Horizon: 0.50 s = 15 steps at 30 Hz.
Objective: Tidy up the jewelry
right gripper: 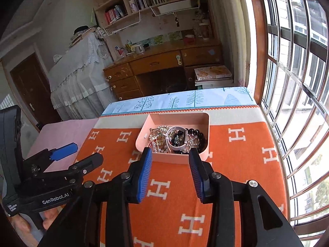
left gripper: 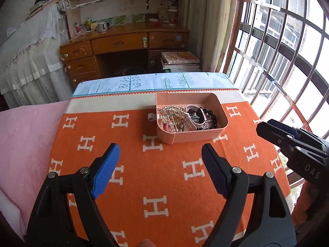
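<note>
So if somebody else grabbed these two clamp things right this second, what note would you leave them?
Left gripper: fingers wide apart, nothing between them, above the orange blanket with white H letters.
Right gripper: fingers partly apart, nothing held, just short of the pink rectangular plastic tray.
Jewelry: dark bead bracelets, a white watch-like band and silvery chains lie heaped in the tray. A small pale loop sits on the blanket beside its left wall.
Done: nearly everything is in the tray.
Left: probably that loop.
</note>
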Motion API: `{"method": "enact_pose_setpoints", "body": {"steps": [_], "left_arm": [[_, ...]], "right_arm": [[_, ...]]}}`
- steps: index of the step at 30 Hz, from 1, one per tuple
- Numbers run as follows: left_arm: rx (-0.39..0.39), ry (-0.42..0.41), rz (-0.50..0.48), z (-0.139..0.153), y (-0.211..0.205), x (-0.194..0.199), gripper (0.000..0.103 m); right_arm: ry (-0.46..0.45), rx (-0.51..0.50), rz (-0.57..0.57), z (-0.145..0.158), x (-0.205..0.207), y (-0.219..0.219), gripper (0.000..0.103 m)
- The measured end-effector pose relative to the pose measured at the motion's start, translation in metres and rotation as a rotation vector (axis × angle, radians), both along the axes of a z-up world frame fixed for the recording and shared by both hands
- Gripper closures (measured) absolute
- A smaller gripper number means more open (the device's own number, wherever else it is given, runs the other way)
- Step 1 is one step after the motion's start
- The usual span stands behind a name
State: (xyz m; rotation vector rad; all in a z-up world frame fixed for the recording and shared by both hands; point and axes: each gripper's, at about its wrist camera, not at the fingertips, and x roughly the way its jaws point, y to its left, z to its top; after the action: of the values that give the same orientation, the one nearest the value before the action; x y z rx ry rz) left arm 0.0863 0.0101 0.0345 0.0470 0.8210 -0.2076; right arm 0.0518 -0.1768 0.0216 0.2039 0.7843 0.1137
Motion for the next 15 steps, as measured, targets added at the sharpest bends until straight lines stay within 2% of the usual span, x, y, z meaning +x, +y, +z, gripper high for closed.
{"method": "enact_pose_setpoints", "body": {"steps": [6,15], "left_arm": [[0.021,0.023,0.037,-0.014,0.003,-0.048,0.021],[0.035,-0.042,0.067,-0.027,0.004,-0.112,0.021]], "right_arm": [[0.025,0.018,0.010,-0.025,-0.057,0.013,0.051],[0.080,0.008,0.030,-0.058,-0.117,0.031,0.041]]}}
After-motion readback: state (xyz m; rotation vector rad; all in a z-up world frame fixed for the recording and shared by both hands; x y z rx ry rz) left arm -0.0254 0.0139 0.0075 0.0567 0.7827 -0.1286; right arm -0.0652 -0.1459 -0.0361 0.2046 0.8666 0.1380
